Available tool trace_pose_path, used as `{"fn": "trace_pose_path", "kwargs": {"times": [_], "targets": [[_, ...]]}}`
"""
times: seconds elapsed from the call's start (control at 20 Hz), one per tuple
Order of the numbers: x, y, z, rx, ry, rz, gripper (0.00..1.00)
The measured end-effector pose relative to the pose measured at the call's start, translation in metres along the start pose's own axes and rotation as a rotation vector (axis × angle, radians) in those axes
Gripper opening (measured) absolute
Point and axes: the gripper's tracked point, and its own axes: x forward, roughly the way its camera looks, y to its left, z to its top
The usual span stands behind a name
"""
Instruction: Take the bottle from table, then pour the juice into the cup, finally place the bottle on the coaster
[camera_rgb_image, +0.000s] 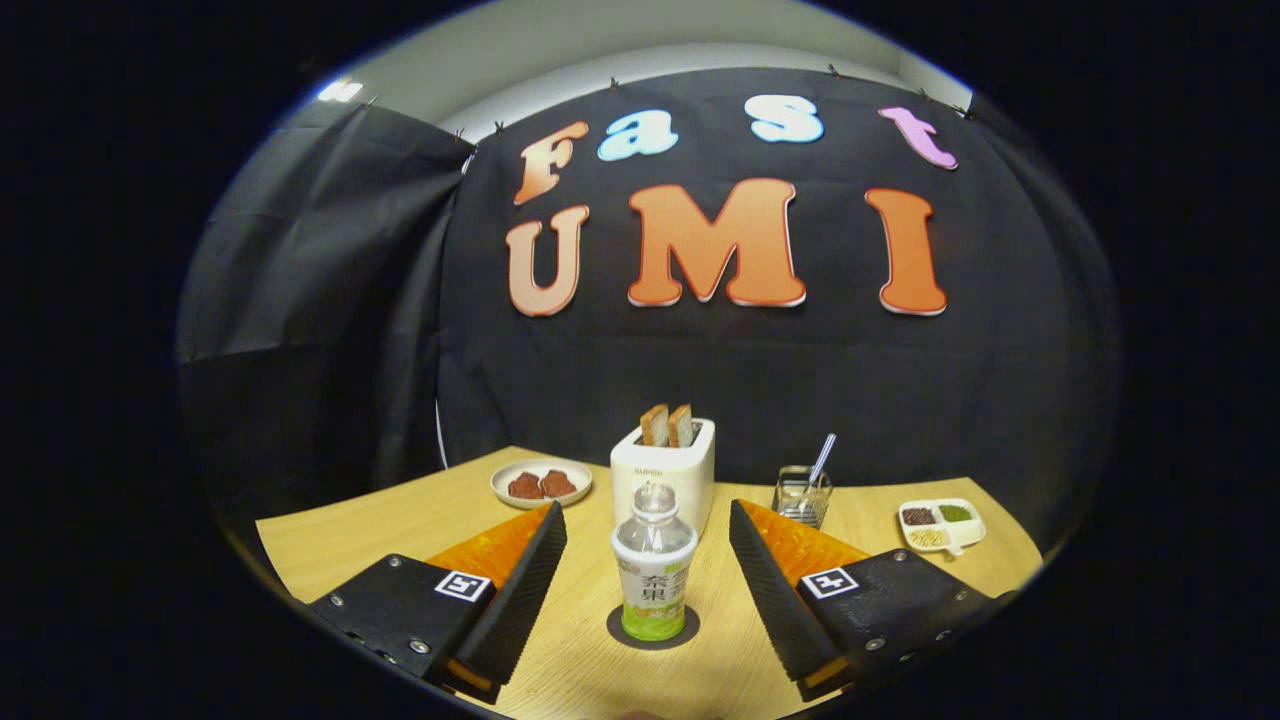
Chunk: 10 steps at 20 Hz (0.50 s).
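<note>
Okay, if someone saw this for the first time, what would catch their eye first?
A small clear plastic bottle with a green-and-white label stands upright on a dark round coaster, between the open gripper fingers, untouched. Behind it, a white toaster holds two bread slices.

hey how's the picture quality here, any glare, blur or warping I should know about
Gripper view: strong fisheye bending of the table edge; bottle between the open fingers is sharp, standing on the coaster; mild shine on the glass cup; lighting even, shadows soft.
</note>
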Motion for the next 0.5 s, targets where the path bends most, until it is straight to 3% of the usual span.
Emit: {"fn": "trace_pose_path", "kwargs": {"times": [0.25, 0.5], "targets": [[-0.072, -0.036, 0.094, -0.101, -0.142, -0.138, 0.97], [-0.137, -0.048, 0.141, -0.114, -0.154, -0.215, 0.97]]}}
